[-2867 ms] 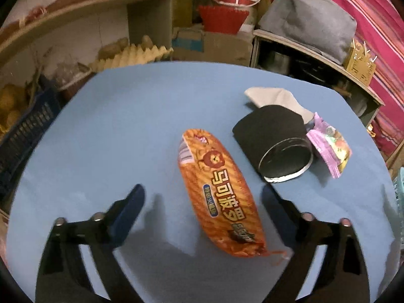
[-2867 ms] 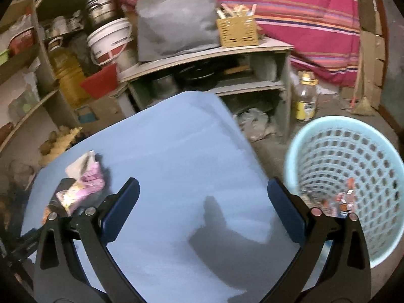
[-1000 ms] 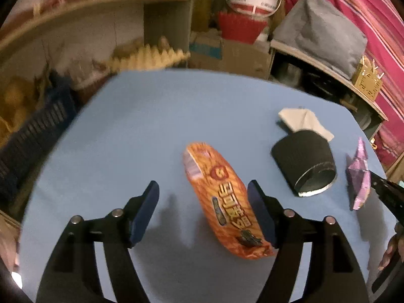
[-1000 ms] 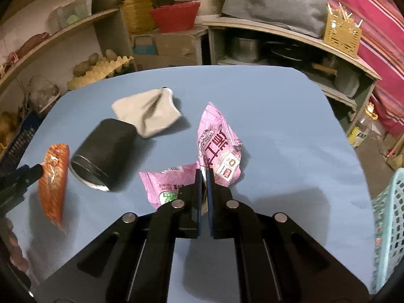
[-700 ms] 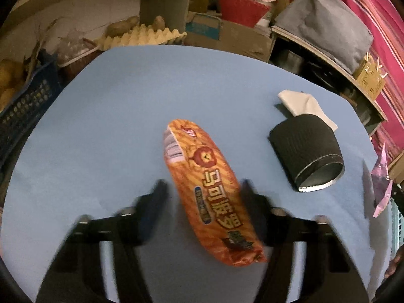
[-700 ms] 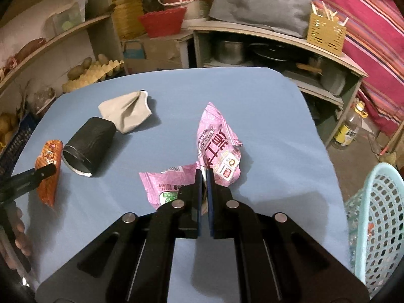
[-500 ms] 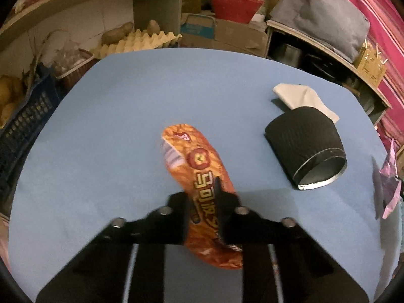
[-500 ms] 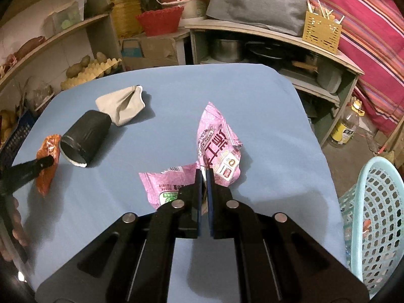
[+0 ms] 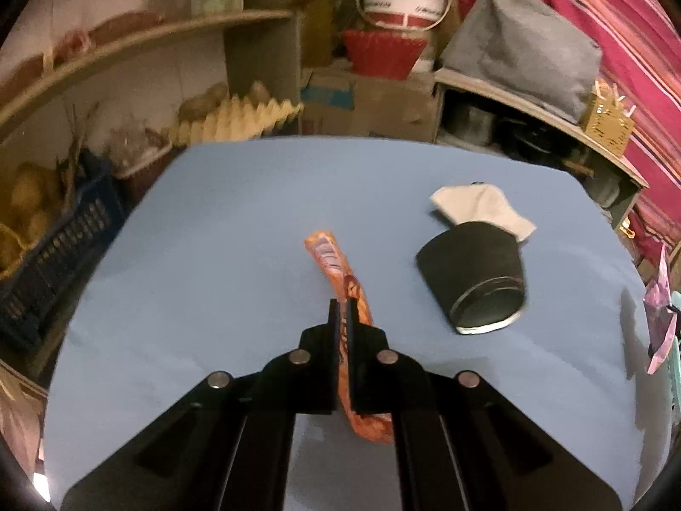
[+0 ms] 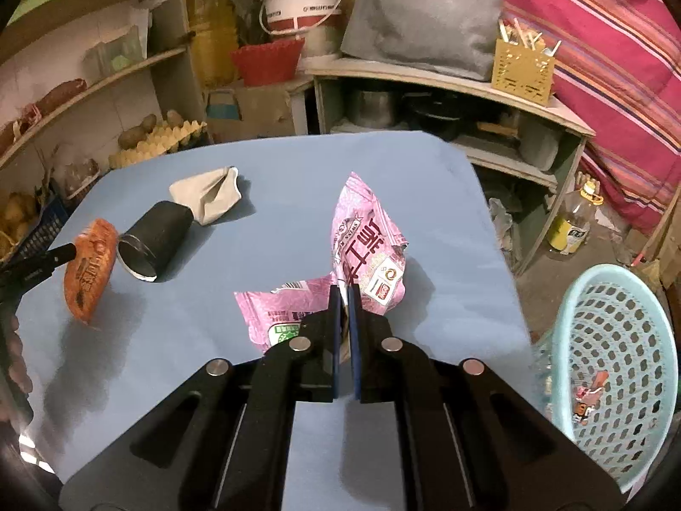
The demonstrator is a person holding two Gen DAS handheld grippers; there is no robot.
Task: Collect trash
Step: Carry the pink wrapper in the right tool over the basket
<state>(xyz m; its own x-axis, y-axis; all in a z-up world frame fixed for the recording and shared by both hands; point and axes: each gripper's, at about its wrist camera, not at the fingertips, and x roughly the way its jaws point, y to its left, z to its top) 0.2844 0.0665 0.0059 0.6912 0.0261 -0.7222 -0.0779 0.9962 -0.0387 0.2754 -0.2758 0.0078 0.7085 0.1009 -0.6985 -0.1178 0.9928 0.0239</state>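
Note:
My left gripper is shut on an orange snack wrapper and holds it edge-on above the blue table. In the right wrist view the same wrapper hangs at the left in the left gripper's black fingers. My right gripper is shut on a pink snack wrapper, lifted over the table; it also shows at the right edge of the left wrist view. A black paper cup lies on its side beside a crumpled beige paper.
A light blue perforated basket with some wrappers inside stands on the floor right of the table. Shelves with buckets, an egg tray and pots stand behind. A dark blue crate is at the left.
My left gripper has closed on the orange wrapper and lifted it off the table, turning it on edge. My right gripper keeps the pink wrapper and has moved back toward the basket.

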